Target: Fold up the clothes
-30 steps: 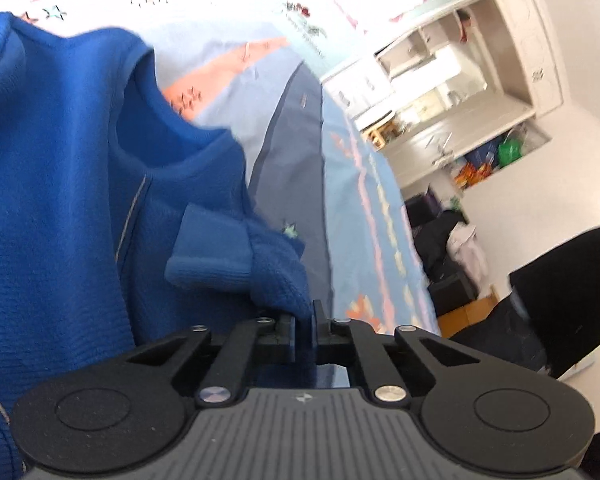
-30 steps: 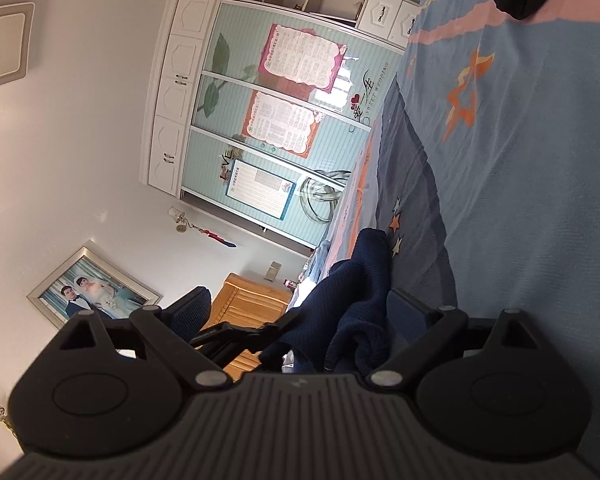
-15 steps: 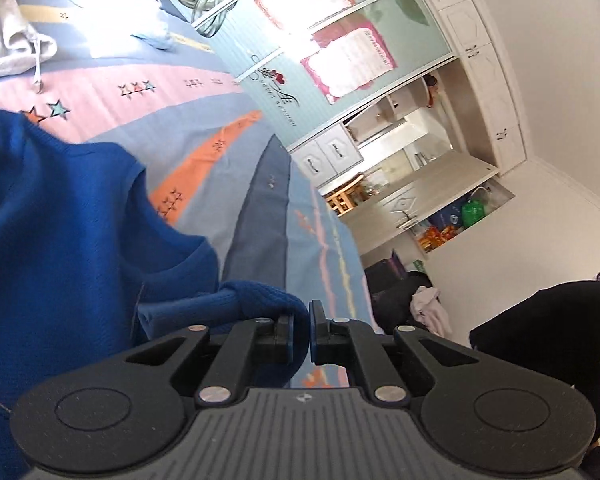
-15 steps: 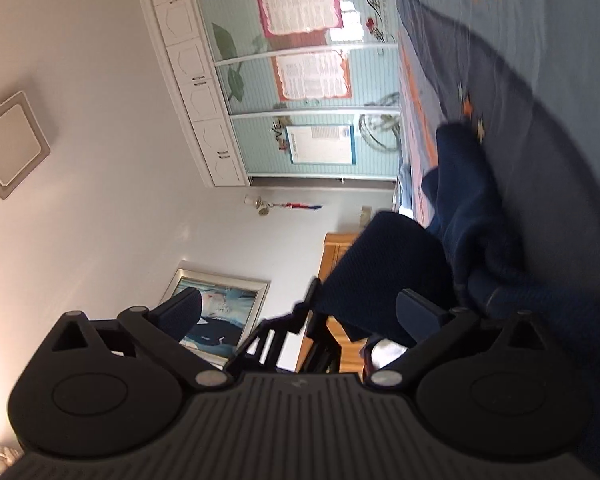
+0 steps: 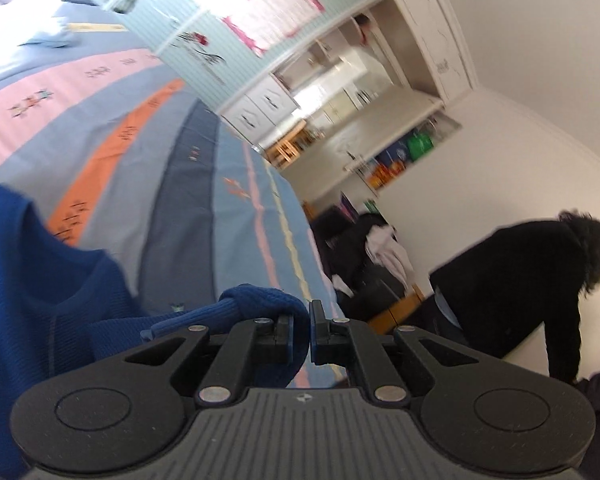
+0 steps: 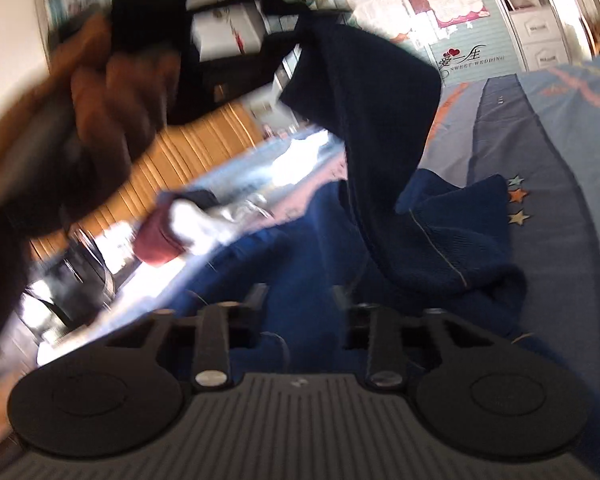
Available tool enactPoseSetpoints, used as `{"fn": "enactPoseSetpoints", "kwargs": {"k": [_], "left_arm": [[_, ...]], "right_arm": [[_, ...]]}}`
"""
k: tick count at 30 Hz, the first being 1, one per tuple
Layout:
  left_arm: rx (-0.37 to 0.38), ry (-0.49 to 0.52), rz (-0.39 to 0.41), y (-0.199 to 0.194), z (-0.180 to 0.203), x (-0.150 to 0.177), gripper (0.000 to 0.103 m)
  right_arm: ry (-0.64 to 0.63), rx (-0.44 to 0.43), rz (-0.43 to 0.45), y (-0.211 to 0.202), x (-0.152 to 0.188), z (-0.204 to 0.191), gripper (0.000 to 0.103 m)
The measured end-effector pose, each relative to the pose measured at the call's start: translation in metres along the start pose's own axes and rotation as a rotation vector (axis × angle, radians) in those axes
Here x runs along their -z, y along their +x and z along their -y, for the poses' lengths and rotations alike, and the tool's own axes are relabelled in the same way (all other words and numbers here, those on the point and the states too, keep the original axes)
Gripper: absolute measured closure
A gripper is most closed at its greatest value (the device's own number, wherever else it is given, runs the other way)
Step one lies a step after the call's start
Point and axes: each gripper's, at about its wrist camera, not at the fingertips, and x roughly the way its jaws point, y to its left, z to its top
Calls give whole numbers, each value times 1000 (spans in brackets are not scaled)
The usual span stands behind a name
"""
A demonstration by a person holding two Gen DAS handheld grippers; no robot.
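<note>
Your left gripper (image 5: 300, 330) is matt black plastic with bright metal pins at the joints and a ribbed grey plastic body. Between its fingers sits a fold of the blue sweater (image 5: 48, 300), a coarse ribbed knit cloth. Past the sweater, the bedspread (image 5: 204, 168) looks like smooth, flat woven cloth with small stitched stars. In your right wrist view the right gripper (image 6: 300, 300) has the same matt plastic finish. Left of the sweater there, the slatted headboard (image 6: 204, 136) reads as varnished wood, blurred.
</note>
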Motion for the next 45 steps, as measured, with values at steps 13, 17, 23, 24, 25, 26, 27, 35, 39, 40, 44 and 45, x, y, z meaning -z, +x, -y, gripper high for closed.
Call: {"fn": "enactPoseSetpoints", "kwargs": {"k": [13,17,23,24,25,26,27,35,39,40,44,45], "left_arm": [[85,154,45,31,58,-37,97],[-40,163,3,40,9,-1,97],[-272,-10,-164,59,-99,77,97],[-279,-6,-173,57,-105,86,97],[-279,-1,-179,55,-107,93,96],[-283,6,-188,53,-109,98,91],[-290,19,-199,52,-109,102,87],[-327,-19,-223,41,-122,100,81],[-298,-38,-202,25,-117,105,72],[-292,-41,-191,20,-115,105,68],[-295,-58,-114,13,-113,98,37],[-300,-79,-101,13,-114,96,29]], "right_arm": [[-183,453,-26,70,-70,62,81],[-47,628,-49,57,-72,125,80],[255,560,15,41,-30,188,74],[295,524,36,36,-27,193,73],[322,498,39,31,-26,195,73],[349,472,41,26,-25,196,73],[376,446,44,22,-24,198,73],[588,232,64,-16,-13,213,54],[636,181,68,-43,-4,205,43],[663,147,92,-49,0,204,40],[820,-78,243,-52,18,210,28],[822,-117,257,-48,19,211,28]]}}
